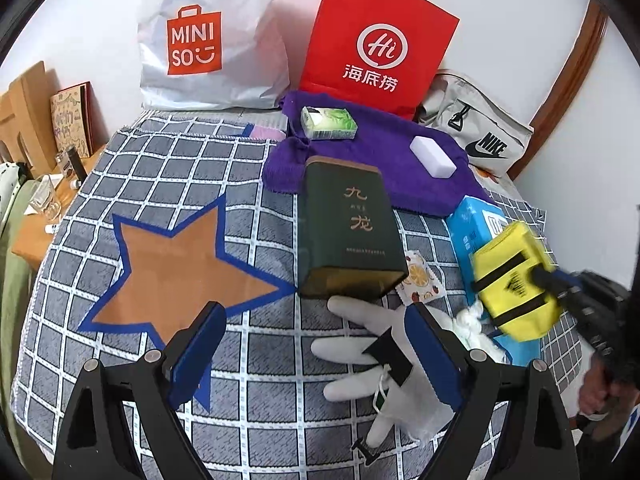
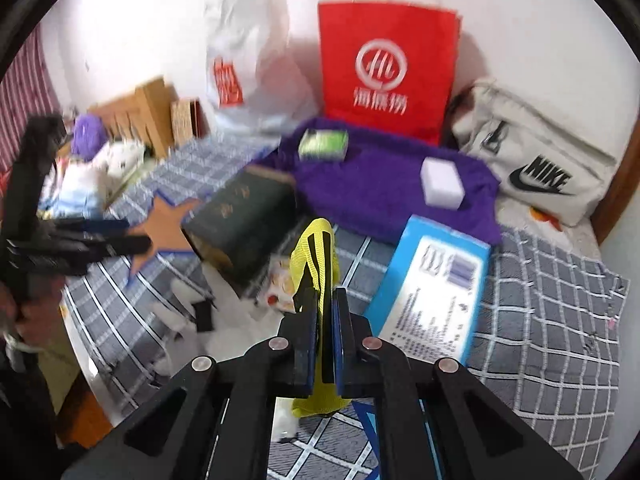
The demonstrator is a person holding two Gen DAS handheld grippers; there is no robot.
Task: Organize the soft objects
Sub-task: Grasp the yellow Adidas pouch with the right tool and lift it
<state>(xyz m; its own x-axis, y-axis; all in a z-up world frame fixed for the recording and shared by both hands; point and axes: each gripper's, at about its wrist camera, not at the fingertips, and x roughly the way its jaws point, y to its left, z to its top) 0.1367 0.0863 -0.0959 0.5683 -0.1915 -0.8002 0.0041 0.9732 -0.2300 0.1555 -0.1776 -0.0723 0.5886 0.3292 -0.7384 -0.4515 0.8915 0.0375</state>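
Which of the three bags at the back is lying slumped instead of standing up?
The grey Nike bag, at the right. The white Miniso bag and red paper bag both stand upright against the wall.

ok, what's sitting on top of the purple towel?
On the purple towel: a green tissue pack and a white sponge block. The dark green tin overlaps its near edge. Whatever lies beneath the towel is covered.
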